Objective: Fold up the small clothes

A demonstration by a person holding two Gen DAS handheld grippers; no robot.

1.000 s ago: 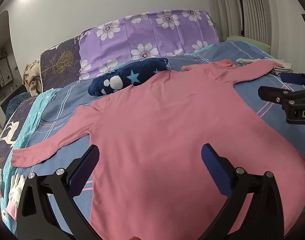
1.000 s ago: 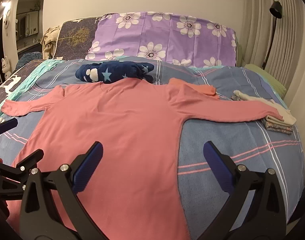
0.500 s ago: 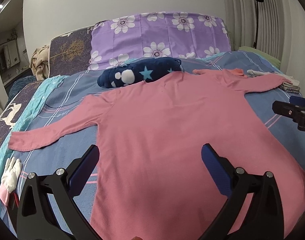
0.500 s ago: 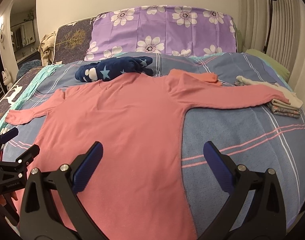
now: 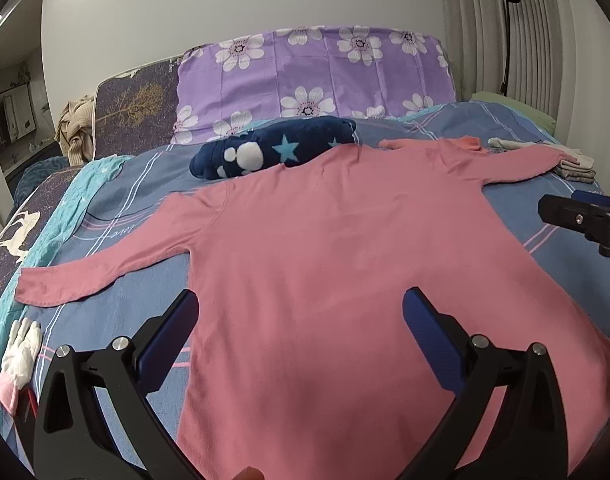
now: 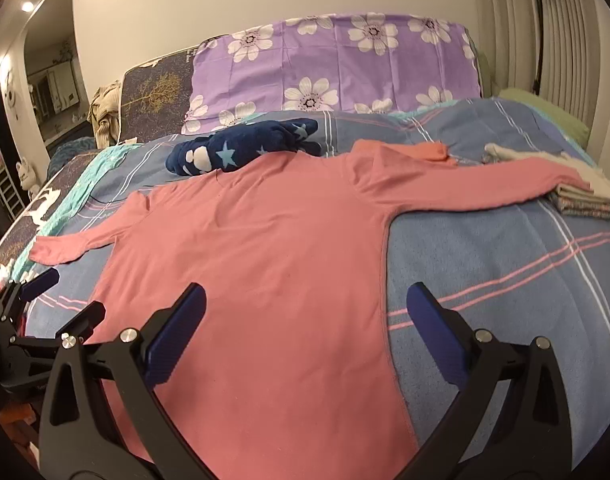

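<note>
Left claw: jaws spread wide, gripping nothing, poised above the lower body of the pink shirt. Right claw: jaws likewise wide and empty, straddling the shirt's side seam, with the left claw visible at 8 o'clock in its view. The shirt lies flat on the blue plaid bedspread, hem toward the claws, sleeves stretched toward 9 and 2 o'clock. Its collar touches a navy star-patterned blanket at 12 o'clock. The far sleeve's cuff rests on a stack of folded cloths. A purple flowered pillow stands behind the blanket. White gloves lie at 8 o'clock.
</note>
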